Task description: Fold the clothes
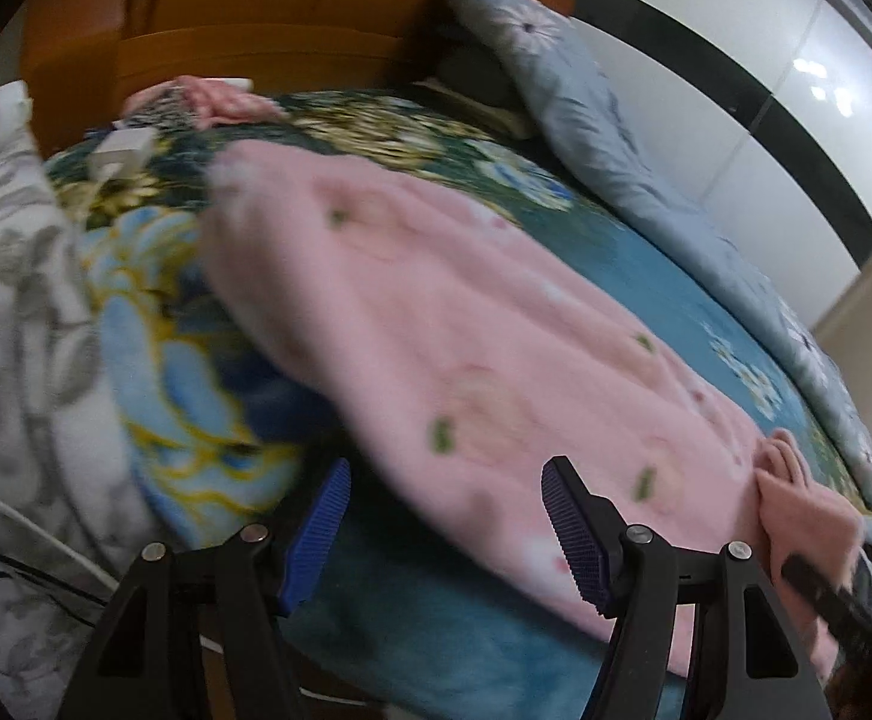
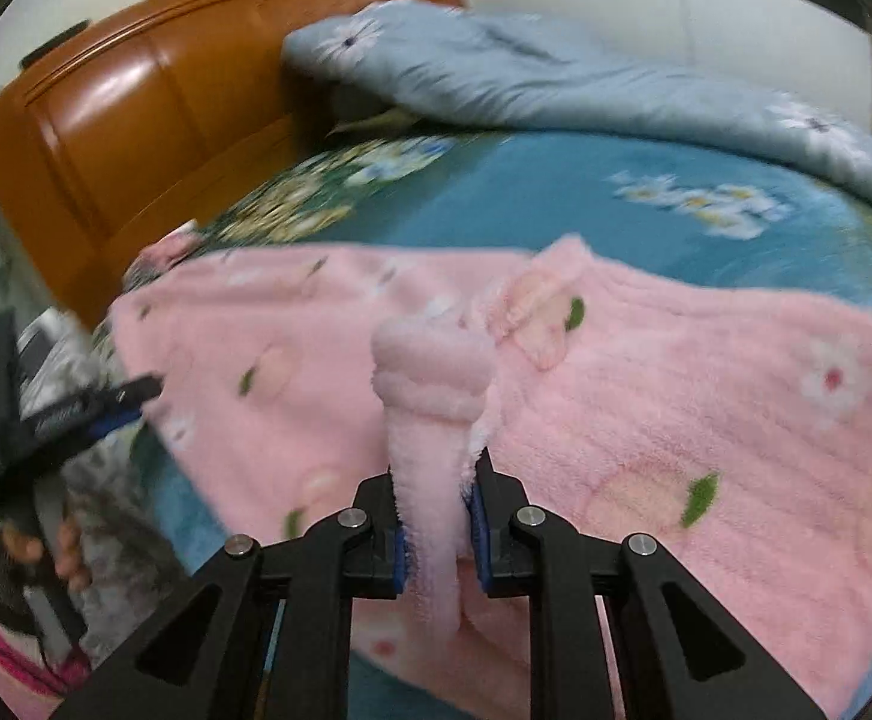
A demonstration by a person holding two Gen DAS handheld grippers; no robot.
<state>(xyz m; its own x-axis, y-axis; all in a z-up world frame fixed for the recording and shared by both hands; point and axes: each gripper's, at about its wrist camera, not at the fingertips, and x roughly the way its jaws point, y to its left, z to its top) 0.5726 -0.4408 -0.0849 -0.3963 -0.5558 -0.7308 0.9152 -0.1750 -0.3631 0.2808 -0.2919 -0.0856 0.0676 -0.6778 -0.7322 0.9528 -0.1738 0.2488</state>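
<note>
While motion blurs both views, right gripper [image 2: 439, 498] clamped on pink fleece garment [image 2: 646, 408], pads mostly buried, left gripper [image 1: 445, 516] gaping, empty.

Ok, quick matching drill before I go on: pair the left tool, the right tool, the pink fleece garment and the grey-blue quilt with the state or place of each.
Things:
1. left tool
2. right tool
3. pink fleece garment
4. grey-blue quilt

States or places:
A. bunched along the far edge of the bed
B. spread over the blue floral bedspread
C. open, nothing between its pads
D. clamped on a fold of pink fleece

Pairs: 1-C, 2-D, 3-B, 4-A
</note>
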